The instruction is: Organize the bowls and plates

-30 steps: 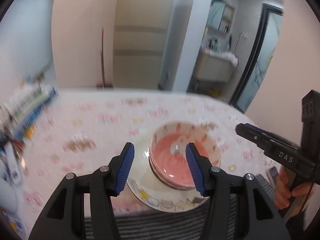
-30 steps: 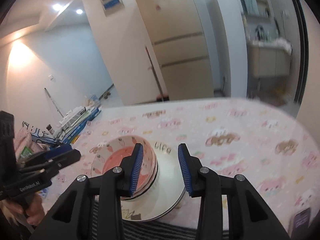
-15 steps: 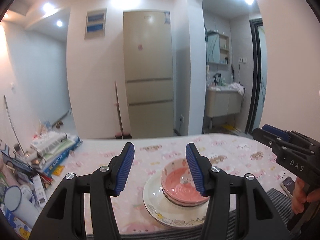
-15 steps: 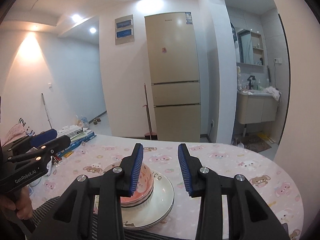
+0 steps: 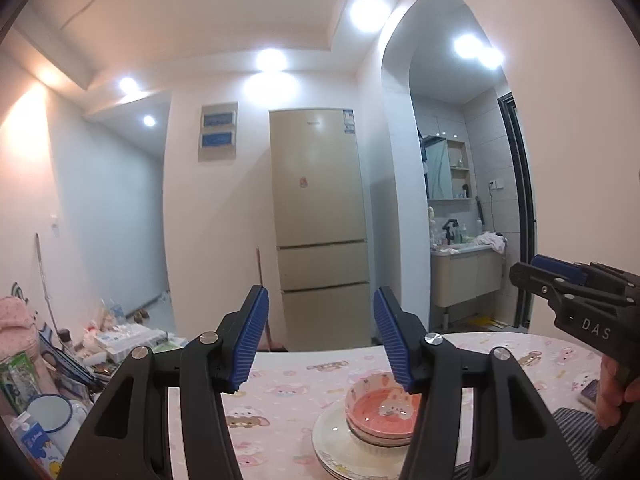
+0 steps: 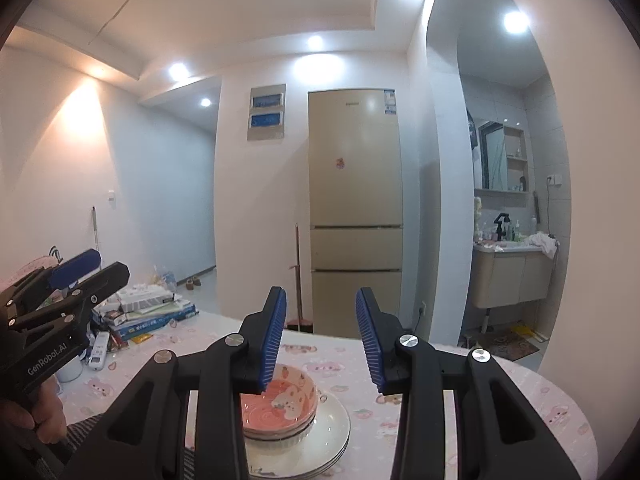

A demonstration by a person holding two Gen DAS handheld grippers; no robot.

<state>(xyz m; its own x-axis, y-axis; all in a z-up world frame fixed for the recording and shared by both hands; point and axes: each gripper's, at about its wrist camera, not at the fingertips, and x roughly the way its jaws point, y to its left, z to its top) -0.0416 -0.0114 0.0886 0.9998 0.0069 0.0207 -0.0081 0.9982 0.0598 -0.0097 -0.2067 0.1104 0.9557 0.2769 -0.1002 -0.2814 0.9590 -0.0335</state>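
A stack of pink bowls (image 5: 382,410) with a rabbit print sits inside a stack of white plates (image 5: 340,450) on the pink-patterned table. The bowls (image 6: 280,404) and plates (image 6: 320,440) also show in the right wrist view. My left gripper (image 5: 320,344) is open and empty, raised above and behind the stack. My right gripper (image 6: 320,340) is open and empty, also raised above the stack. Each gripper shows at the edge of the other's view: the right gripper (image 5: 560,280) and the left gripper (image 6: 72,276).
The table (image 5: 288,380) has a pink cartoon cloth and a striped mat (image 5: 576,420) at its near edge. Boxes, a remote and a white mug (image 5: 52,412) clutter the left side. A phone (image 5: 592,390) lies at the right. A fridge (image 5: 320,232) stands behind.
Both grippers have lifted and tilted up away from the stack. The bowls and plates now sit lower and smaller in both views. Both stay open.
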